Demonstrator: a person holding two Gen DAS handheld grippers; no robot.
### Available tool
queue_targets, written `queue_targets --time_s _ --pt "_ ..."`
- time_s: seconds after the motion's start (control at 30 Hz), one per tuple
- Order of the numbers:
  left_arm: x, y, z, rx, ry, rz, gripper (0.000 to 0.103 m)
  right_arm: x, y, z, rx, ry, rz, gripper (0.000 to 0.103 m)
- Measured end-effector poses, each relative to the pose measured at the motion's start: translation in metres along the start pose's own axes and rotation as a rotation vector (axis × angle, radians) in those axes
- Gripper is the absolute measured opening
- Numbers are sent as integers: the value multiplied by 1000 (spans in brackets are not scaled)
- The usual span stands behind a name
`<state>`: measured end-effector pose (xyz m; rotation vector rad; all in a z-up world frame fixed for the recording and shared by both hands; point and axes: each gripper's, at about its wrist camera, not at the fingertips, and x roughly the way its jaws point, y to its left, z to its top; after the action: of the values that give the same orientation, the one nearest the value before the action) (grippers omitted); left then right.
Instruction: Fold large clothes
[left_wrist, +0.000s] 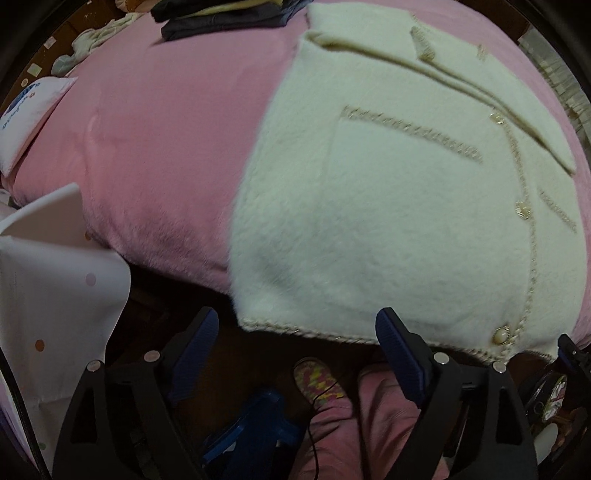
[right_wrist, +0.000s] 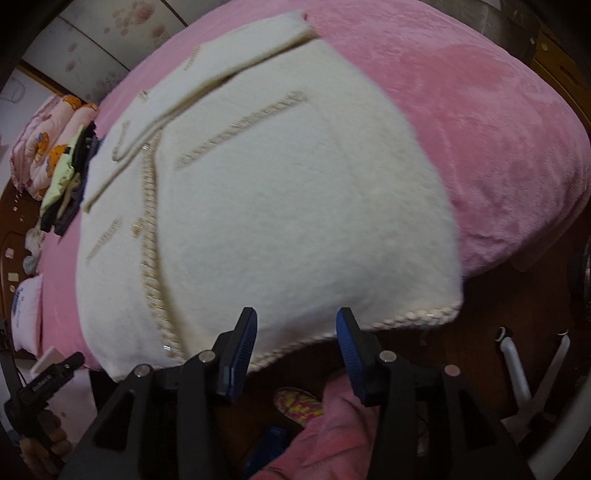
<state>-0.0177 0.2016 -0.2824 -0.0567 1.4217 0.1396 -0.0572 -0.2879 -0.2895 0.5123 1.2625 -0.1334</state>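
Cream jacket (left_wrist: 388, 206): fluffy, with braided trim and pearl-like buttons, laid flat on the bed (left_wrist: 159, 140), front side up. Its hem overhangs the near edge of the bed; one sleeve is folded diagonally across the chest toward the far side. In the right wrist view the same garment (right_wrist: 288, 206) fills the middle of the bed, with its trimmed hem at the near edge.

Bed: covered with a pink plush blanket, bare on both sides of the jacket.

Left gripper (left_wrist: 297, 350): jaws released and spread wide, blue pads just below the hem at the near edge, nothing between them.

Right gripper (right_wrist: 295, 343): jaws parted, blue pads on either side of the hem line. The cloth lies behind them and is not pinched.

Folded dark clothes (left_wrist: 225, 18): stacked at the far edge of the bed, apart from the jacket.

White pillow (left_wrist: 29, 122): printed in blue, at the bed's left edge.

Patterned slipper (left_wrist: 317, 380): on the dark floor below the near edge, beside a pink trouser leg (left_wrist: 369, 424).

White dotted container (left_wrist: 55, 280): by the bed's near left corner.
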Motion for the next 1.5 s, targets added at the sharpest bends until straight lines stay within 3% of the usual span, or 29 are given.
queue_targets --time_s 0.23,0.3,0.43,0.63,0.7,0.77,0.93,1.0,1.07,1.17,1.2,1.27,1.37,1.5 --pt "24 29 1 54 46 55 86 12 -44 6 -85 54 -152 45" --pt "33 37 3 80 68 43 86 17 -51 9 -130 66 -171 46" --pt "49 49 7 126 97 -18 86 32 -65 15 -244 127 -215 58" --pt "69 62 11 224 112 -125 86 42 -79 26 -304 192 -114 62" --pt "73 65 12 244 118 -194 86 45 -83 29 -310 215 -73 62" --pt "75 67 14 253 123 -247 86 46 -85 32 -299 237 -33 58" --pt "85 72 22 255 125 -371 85 47 -83 38 -317 269 -4 26" --pt "92 69 23 232 145 -408 81 44 -79 38 -289 266 0 18" --pt "103 73 25 212 155 -434 72 39 -79 39 -249 253 14 16" --pt "108 75 26 167 145 -447 72 33 -77 41 -241 247 24 14" --pt "108 78 24 140 136 -440 67 30 -80 42 -236 247 29 14" --pt "110 83 23 107 132 -402 30 20 -79 44 -210 241 55 13" --pt "106 89 18 27 136 -395 14 3 -77 50 -170 225 106 11" --pt "91 100 9 -90 126 -484 10 -12 -54 49 -131 184 224 11"
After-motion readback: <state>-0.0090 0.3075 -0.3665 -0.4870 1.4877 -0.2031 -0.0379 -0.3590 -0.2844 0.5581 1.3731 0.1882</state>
